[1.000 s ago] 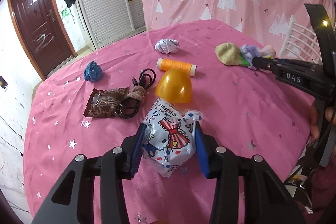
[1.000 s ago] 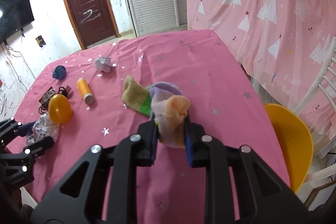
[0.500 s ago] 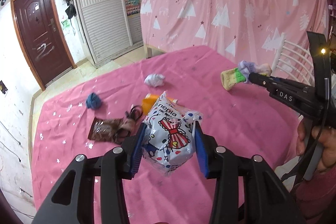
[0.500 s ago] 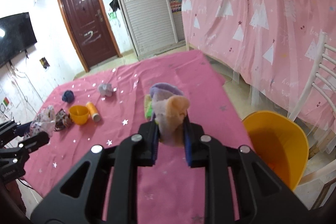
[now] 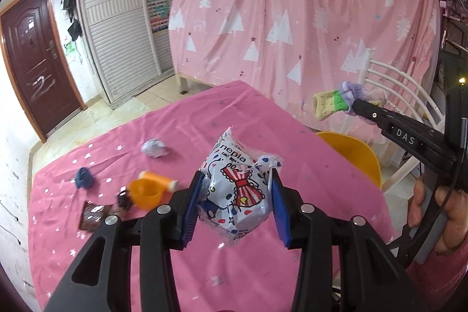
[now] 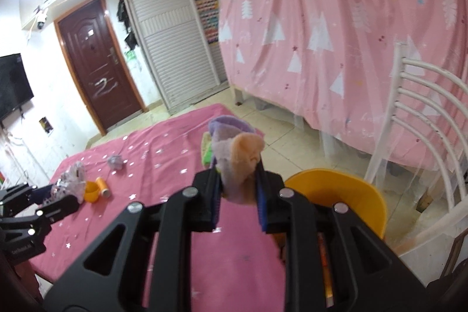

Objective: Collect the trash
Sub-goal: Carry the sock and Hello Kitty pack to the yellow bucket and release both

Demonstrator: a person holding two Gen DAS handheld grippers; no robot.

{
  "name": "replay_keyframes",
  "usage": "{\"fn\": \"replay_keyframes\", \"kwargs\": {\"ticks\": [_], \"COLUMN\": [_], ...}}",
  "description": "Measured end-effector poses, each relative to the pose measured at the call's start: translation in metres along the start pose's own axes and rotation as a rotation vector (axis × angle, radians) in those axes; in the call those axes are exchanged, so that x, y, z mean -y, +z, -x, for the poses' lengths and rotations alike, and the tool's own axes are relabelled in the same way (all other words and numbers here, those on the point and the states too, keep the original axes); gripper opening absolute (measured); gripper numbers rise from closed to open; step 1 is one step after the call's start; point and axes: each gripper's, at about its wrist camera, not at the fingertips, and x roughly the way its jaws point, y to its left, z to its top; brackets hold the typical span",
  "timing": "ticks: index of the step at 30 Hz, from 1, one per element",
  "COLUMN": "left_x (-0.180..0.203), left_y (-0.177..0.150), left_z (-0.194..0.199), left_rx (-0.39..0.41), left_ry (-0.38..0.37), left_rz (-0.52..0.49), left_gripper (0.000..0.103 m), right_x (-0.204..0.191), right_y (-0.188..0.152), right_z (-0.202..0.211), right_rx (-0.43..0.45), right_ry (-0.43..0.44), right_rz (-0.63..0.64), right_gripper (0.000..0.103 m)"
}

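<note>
My left gripper (image 5: 235, 202) is shut on a white printed tissue pack (image 5: 238, 189), held in the air above the pink table (image 5: 187, 119). My right gripper (image 6: 237, 199) is shut on a bunched sock (image 6: 237, 157) in purple, peach and green; the left wrist view shows that sock (image 5: 336, 103) hanging off the table's right side, above a yellow bin (image 5: 351, 154). The bin (image 6: 336, 192) stands on the floor just right of the table edge. The left gripper (image 6: 55, 195) shows at the far left of the right wrist view.
On the table lie a crumpled paper ball (image 5: 155, 148), a blue wad (image 5: 84, 178), an orange thread spool (image 5: 159, 180), an orange cup (image 5: 144, 193), a brown wrapper (image 5: 93, 217) and a black cable (image 5: 124, 199). A white chair (image 6: 424, 142) stands right of the bin. A hand (image 5: 441, 212) grips the right tool.
Both grippers rose and pulled back from the table with their loads. The sock left the tabletop and now hangs beyond the right edge, over the yellow bin.
</note>
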Motion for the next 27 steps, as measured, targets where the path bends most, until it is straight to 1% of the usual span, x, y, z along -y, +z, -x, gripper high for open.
{"fn": "replay_keyframes", "kwargs": {"ticks": [2, 6, 10, 13, 16, 20, 24, 27], "left_x": [0.010, 0.032, 0.055, 0.072, 0.089, 0.107, 0.120, 0.128], "left_y": [0.005, 0.014, 0.027, 0.037, 0.047, 0.057, 0.059, 0.059], "left_z": [-0.004, -0.012, -0.019, -0.024, -0.030, -0.042, -0.051, -0.060], "left_rx": [-0.006, -0.002, 0.010, 0.017, 0.015, 0.005, -0.005, -0.022], "left_ry": [-0.017, -0.048, -0.080, -0.110, -0.142, -0.168, -0.171, -0.187], "left_rz": [-0.003, -0.013, -0.019, -0.019, -0.011, -0.003, -0.018, -0.016], "left_gripper": [0.038, 0.038, 0.038, 0.038, 0.038, 0.038, 0.038, 0.038], "right_x": [0.009, 0.032, 0.055, 0.070, 0.076, 0.082, 0.094, 0.103], "right_y": [0.002, 0.005, 0.004, 0.002, 0.000, -0.003, -0.006, -0.006], "right_z": [0.004, 0.009, 0.007, 0.000, -0.008, -0.015, -0.017, -0.014], "right_rx": [0.011, 0.028, 0.016, -0.006, -0.032, -0.057, -0.068, -0.058], "right_ry": [-0.019, -0.087, -0.133, -0.143, -0.145, -0.147, -0.148, -0.158], "right_rz": [-0.010, -0.030, -0.062, -0.089, -0.097, -0.106, -0.138, -0.166], "right_gripper": [0.019, 0.019, 0.019, 0.019, 0.019, 0.025, 0.037, 0.039]}}
